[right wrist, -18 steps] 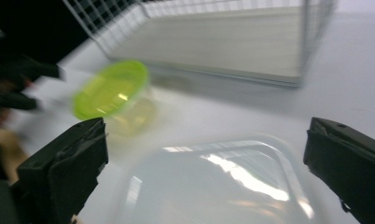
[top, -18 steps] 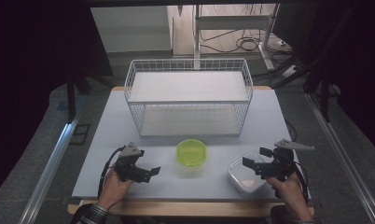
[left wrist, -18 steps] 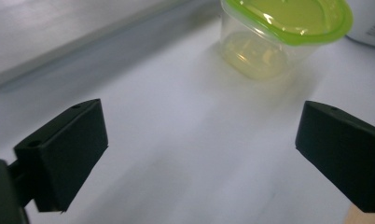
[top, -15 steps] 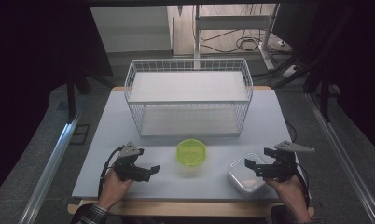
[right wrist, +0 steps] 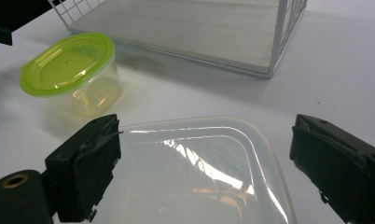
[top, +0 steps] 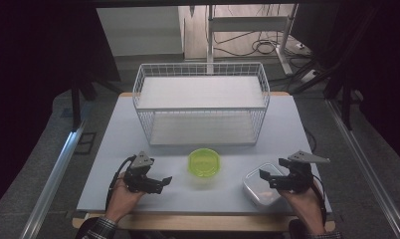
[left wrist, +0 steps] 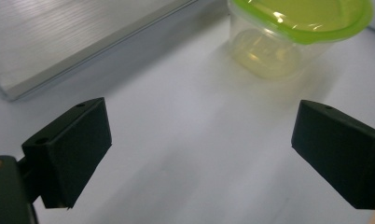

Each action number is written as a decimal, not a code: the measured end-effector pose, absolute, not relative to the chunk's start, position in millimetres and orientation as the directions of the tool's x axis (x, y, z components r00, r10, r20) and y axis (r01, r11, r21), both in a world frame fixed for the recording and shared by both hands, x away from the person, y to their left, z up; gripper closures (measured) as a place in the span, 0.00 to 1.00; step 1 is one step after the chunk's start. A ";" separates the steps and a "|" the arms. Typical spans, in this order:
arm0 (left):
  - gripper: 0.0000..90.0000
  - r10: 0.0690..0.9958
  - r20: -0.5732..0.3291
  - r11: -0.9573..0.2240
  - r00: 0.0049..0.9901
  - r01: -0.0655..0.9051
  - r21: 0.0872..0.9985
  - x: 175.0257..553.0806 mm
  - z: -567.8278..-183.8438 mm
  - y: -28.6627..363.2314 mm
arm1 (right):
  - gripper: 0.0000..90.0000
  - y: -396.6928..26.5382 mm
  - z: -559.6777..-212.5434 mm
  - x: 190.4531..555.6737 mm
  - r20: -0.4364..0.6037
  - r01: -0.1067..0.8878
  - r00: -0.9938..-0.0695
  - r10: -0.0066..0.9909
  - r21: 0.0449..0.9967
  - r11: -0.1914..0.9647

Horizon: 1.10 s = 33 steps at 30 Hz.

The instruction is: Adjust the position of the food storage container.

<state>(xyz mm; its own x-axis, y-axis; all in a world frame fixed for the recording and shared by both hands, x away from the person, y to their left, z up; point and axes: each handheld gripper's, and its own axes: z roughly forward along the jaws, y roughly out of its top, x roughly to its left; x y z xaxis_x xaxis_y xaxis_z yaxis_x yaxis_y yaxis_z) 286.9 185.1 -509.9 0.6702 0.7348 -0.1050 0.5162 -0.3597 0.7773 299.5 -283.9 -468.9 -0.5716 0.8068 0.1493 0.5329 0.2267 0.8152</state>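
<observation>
Pale desk (top: 113, 149) with a wire basket (top: 201, 102) at the back. Left tool (top: 153, 181) rests spread and empty beside the green-lidded tub (top: 204, 163), which looks empty. Right tool (top: 271, 180) has drifted back over the clear lidded box (top: 260, 188), spread, not gripping; contents unclear. A grasp seems next.

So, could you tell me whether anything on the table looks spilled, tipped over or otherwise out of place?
Nothing stands out. The green-lidded container sits upright with its lid on, the clear square container rests flat near the right gripper, and the white wire basket stands square at the back. No spill shows on the table.
</observation>
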 end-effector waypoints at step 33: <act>1.00 0.570 -0.134 -0.435 0.811 0.436 0.788 321.8 -472.6 78.0 | 0.16 -273.3 -469.3 296.3 0.065 0.481 -0.589 0.806 0.830 0.284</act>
